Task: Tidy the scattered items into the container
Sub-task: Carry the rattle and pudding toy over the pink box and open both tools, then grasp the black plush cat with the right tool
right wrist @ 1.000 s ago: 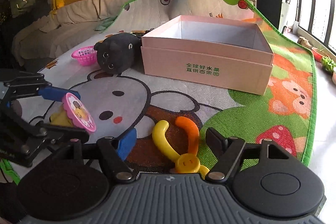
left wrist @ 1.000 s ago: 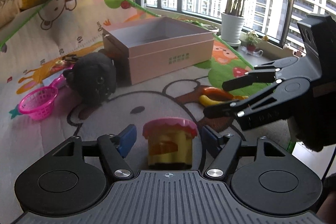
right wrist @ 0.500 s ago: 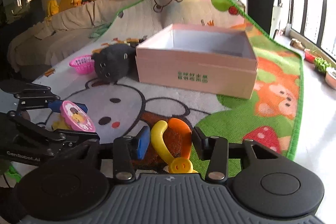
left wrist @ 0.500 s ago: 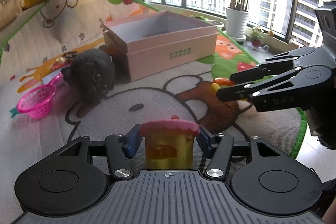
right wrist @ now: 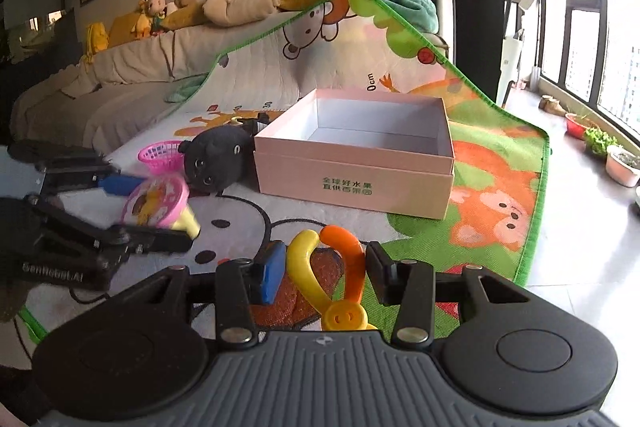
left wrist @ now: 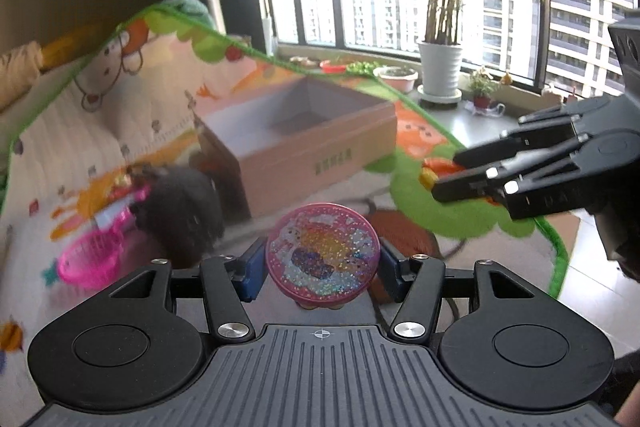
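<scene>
A: What has the left gripper (left wrist: 322, 267) got?
B: Its fingers are clamped on a small yellow tub with a glittery pink lid (left wrist: 323, 261), lid tilted toward the camera, held clear of the play mat (right wrist: 496, 195).
A: And the right gripper (right wrist: 322, 273)?
B: Its fingers are closed partway, pressing both arms of a yellow-and-orange toy tongs (right wrist: 326, 275), also off the mat.
A: Where is the container?
B: The pink cardboard box (right wrist: 356, 183) sits open on the mat ahead of both grippers, its white inside showing nothing in it. Its near wall faces the right gripper squarely.
A: Any crowding at its edges?
B: A black plush toy (right wrist: 218, 163) lies against its left corner, with a pink basket (right wrist: 160, 155) just beside that. The box's right side has bare mat up to the green border, then floor tiles with plant pots (right wrist: 622, 167) by the window.
A: Room between grippers and box?
B: Open mat, nothing lying on it.
</scene>
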`<state>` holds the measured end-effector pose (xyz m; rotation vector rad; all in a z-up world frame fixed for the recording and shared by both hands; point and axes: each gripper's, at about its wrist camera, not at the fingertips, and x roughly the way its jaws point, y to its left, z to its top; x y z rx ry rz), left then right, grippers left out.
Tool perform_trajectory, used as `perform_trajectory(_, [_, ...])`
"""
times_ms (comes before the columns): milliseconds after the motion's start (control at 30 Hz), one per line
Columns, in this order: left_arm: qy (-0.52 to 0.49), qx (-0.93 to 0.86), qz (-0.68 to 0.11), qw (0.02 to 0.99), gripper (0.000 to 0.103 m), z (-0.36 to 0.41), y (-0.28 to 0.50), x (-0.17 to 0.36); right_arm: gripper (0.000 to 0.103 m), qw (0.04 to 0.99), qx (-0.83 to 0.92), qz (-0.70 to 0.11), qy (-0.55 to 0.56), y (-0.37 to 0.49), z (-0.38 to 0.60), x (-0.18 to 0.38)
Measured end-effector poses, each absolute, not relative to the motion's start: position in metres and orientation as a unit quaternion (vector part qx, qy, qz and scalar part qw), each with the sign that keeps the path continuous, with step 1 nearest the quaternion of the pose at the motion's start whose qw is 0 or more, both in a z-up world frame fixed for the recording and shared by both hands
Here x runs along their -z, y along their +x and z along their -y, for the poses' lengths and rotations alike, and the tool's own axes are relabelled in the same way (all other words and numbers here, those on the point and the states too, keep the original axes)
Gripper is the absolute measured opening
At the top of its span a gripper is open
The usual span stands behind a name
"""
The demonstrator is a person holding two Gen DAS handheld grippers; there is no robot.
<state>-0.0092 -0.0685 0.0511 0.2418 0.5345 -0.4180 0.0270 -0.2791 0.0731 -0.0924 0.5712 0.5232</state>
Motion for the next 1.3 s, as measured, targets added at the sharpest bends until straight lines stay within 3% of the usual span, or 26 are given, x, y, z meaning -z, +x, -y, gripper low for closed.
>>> perform_trajectory(233, [0.123, 0.208, -0.215, 0.946, 0.061, 0.069, 0.037, -0.077, 0.044, 0.925, -0.269, -0.27, -0.007, 0.063, 0.282, -0.099])
perform_trajectory(400, [0.15, 0.202, -0.158, 0.955, 0.063, 0.086, 0.096, -0.097, 0.044, 0.933, -0.256, -0.25, 0.047, 0.151, 0.278, -0.139])
perform_trajectory(433, [0.149, 0.202, -0.147, 0.957, 0.076, 0.089, 0.111, -0.1, 0.045, 0.932, -0.255, -0.252, 0.057, 0.172, 0.276, -0.144])
perform_trajectory(567, [0.105, 0.189, -0.168, 0.962, 0.095, 0.083, 0.149, -0.105, 0.052, 0.946, -0.197, -0.245, 0.078, 0.224, 0.274, -0.149])
perform_trajectory(700, [0.089, 0.168, -0.2, 0.961, 0.101, 0.061, 0.129, -0.099, 0.065, 0.956, -0.174, -0.228, 0.061, 0.217, 0.277, -0.136])
perform_trajectory(1100, [0.034, 0.016, -0.314, 0.949, 0.103, -0.03, 0.055, -0.031, 0.068, 0.943, -0.242, -0.199, -0.109, 0.135, 0.193, -0.105])
perform_trajectory(1300, [-0.003, -0.001, -0.328, 0.945, 0.103, -0.058, 0.03, -0.01, 0.068, 0.906, -0.324, -0.177, -0.207, 0.094, 0.119, -0.084])
